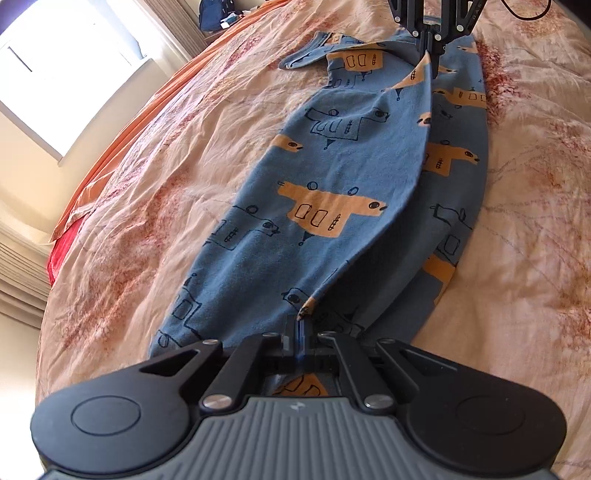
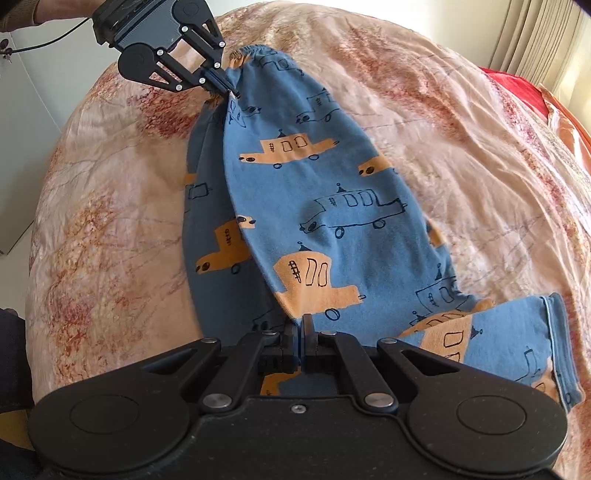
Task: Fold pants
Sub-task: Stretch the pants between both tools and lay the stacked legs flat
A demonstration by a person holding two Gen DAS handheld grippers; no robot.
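Blue pants (image 1: pixel 325 192) printed with orange and outlined vehicles lie along the bed. My left gripper (image 1: pixel 302 319) is shut on the pants' edge near the waistband; it also shows in the right wrist view (image 2: pixel 231 92), with the gathered waistband (image 2: pixel 255 50) beside it. My right gripper (image 2: pixel 302 323) is shut on the pants' edge near the leg end; it also shows in the left wrist view (image 1: pixel 430 55). The held upper layer (image 2: pixel 332 206) is lifted and stretched between both grippers over the lower leg (image 2: pixel 210 236). A leg cuff (image 2: pixel 557 343) lies at the right.
The bed carries a wrinkled peach and red patterned cover (image 1: pixel 147 184). An orange sheet edge (image 1: pixel 122 136) and a red one (image 1: pixel 61 254) run along its side. A bright window (image 1: pixel 55 62) and curtains (image 2: pixel 539 33) stand beyond. A blue bag (image 1: pixel 218 14) sits far off.
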